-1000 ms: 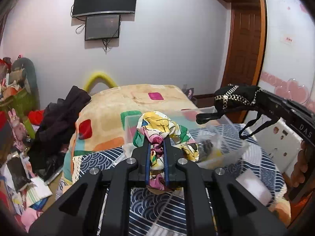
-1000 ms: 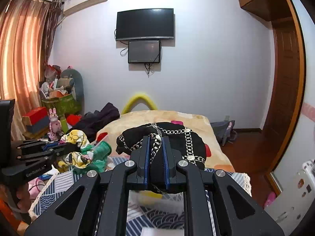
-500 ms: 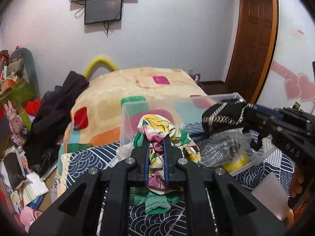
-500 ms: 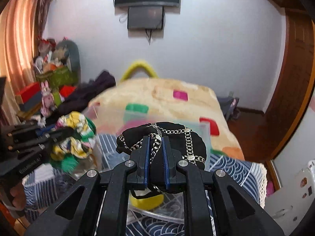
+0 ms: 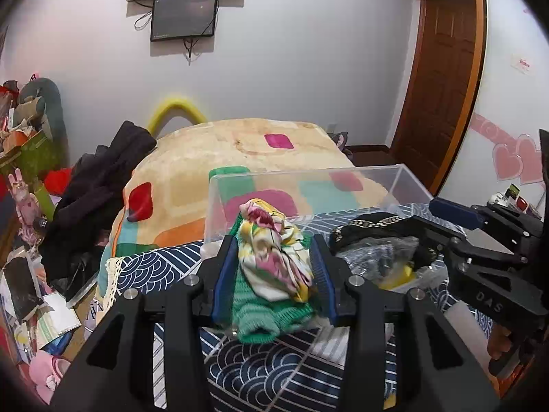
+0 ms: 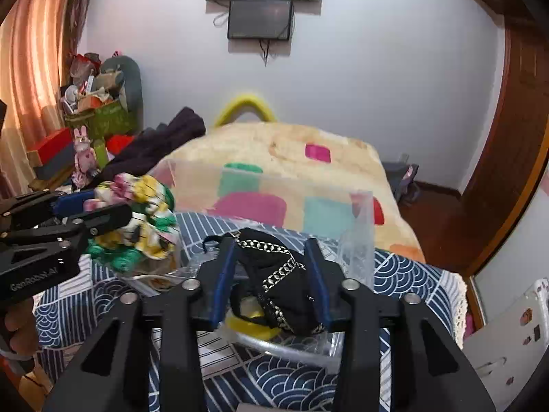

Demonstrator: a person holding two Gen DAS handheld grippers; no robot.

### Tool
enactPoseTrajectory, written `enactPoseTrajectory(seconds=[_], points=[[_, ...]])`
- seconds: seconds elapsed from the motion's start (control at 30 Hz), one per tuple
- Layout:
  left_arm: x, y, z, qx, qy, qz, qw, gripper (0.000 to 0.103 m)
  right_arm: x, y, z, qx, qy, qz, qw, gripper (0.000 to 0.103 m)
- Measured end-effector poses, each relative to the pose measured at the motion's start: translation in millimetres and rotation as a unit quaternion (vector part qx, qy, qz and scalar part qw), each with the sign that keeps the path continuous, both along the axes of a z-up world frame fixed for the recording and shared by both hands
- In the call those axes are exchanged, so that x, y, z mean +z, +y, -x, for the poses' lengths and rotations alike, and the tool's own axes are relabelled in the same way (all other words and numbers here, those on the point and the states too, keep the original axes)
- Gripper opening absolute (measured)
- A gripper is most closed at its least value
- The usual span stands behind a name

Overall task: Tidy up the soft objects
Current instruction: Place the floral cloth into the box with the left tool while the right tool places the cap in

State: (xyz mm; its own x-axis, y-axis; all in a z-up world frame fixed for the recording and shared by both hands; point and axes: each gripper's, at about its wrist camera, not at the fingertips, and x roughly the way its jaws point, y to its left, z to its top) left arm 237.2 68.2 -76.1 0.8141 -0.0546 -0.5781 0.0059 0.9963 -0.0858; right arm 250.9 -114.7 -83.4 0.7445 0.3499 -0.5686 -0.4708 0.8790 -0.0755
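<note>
A clear plastic box stands on the blue patterned cloth. My left gripper is open, its jaws wide on either side of a floral cloth bundle lying on a green knit piece in the box's left part. My right gripper is open around a black garment with a chain print, which lies in the box over a yellow item. Each gripper shows in the other's view: the left, the right.
The blue wave-pattern cloth covers the surface under the box. A bed with a patchwork blanket lies behind. Dark clothes and clutter pile up at the left. A wooden door is at the right.
Both grippers came down into the clear box and opened. The floral bundle and the black garment have been let go and now lie inside the box.
</note>
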Motion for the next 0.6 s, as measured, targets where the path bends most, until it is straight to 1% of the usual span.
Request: enactPoseTrajectory(seconds=[0.1, 0.17, 0.23, 0.27, 0.33, 0.37, 0.43, 0.5, 0.6], points=[[8.2, -2.6, 11.0, 0.001, -0.013, -0.003, 0.9999, 0.045, 12.3, -3.9, 17.9, 0.006, -0.018, -0.008, 1.000, 0.041], [15.9, -3.5, 19.9, 0.000, -0.023, 0.000, 0.9997, 0.047, 21.1, -5.1, 27.7, 0.008, -0.031, -0.012, 0.999, 0.044], [22.8, -4.0, 28.7, 0.001, -0.032, 0.001, 0.9995, 0.051, 32.5, -10.0, 39.7, 0.010, -0.048, -0.023, 0.999, 0.054], [26.3, -5.1, 33.9, 0.003, -0.038, -0.003, 0.9993, 0.052, 36.3, -11.6, 42.8, 0.011, -0.054, -0.029, 0.998, 0.056], [32.2, -7.4, 44.2, 0.007, -0.048, -0.012, 0.9988, 0.056, 42.1, -14.9, 48.1, 0.012, -0.067, -0.039, 0.997, 0.065], [35.8, -8.9, 51.7, 0.007, -0.054, -0.017, 0.9984, 0.057, 46.2, -18.0, 55.0, 0.012, -0.073, -0.046, 0.996, 0.068], [39.6, -9.2, 60.9, 0.002, -0.059, -0.015, 0.9982, 0.064, 50.1, -23.5, 65.6, 0.015, -0.080, -0.058, 0.995, 0.077], [42.0, -11.3, 73.7, -0.002, -0.063, -0.012, 0.9979, 0.067, 48.4, -24.9, 68.7, 0.013, -0.084, -0.064, 0.994, 0.078], [40.7, -15.6, 86.7, -0.005, -0.064, -0.015, 0.9978, 0.068, 44.3, -28.0, 74.1, 0.010, -0.084, -0.063, 0.994, 0.079]])
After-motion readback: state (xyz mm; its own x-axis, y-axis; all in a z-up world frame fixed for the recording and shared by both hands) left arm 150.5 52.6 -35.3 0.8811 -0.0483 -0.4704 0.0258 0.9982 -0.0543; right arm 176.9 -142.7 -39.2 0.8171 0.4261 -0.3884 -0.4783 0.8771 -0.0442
